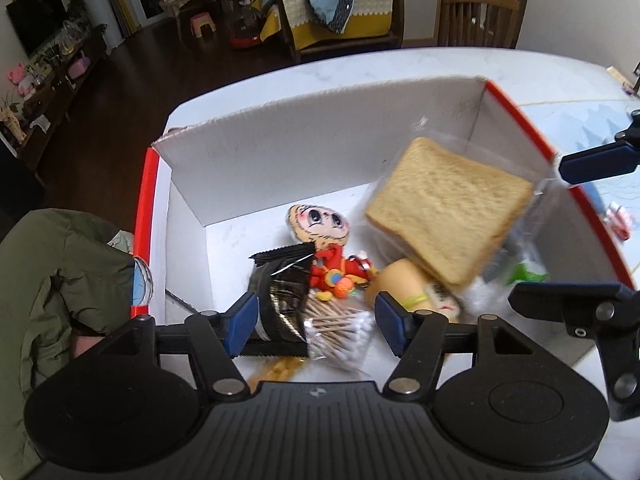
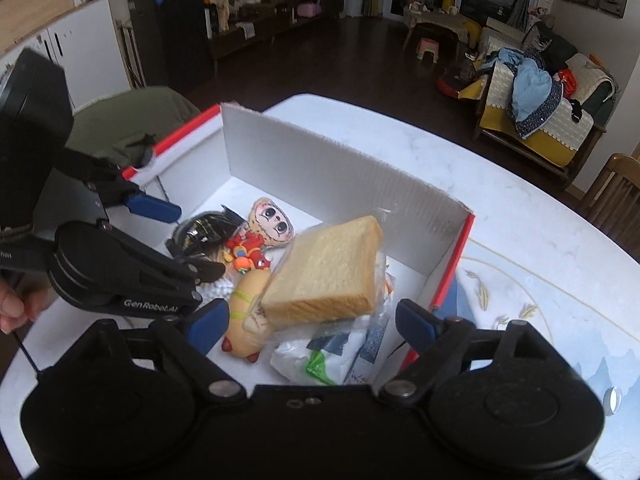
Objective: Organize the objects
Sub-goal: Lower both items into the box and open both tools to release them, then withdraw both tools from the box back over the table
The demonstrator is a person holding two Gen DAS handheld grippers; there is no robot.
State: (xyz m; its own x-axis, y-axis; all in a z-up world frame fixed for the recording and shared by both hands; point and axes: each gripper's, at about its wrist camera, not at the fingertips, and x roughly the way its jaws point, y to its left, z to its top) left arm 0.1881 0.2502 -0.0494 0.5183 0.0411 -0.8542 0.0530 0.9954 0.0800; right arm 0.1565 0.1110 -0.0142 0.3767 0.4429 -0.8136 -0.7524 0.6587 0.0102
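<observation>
Over the box (image 1: 320, 148), the left gripper (image 1: 316, 322) stands with jaws apart above the black snack packet (image 1: 280, 304) and the cotton swabs (image 1: 340, 332), pressing neither. Further right, the bagged bread (image 1: 448, 208) leans on the toy sausage (image 2: 248, 312), seemingly just dropped. The right gripper (image 2: 312, 324) hangs wide open, empty. Both should lift straight clear without snagging the bread's bag.

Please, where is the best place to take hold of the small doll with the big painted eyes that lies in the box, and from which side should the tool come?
Probably the doll is best held at its head, which lies bare near the box back wall. Its red body is crowded by the black packet and the bagged bread. Come from above, pads on the two sides of the head.
</observation>
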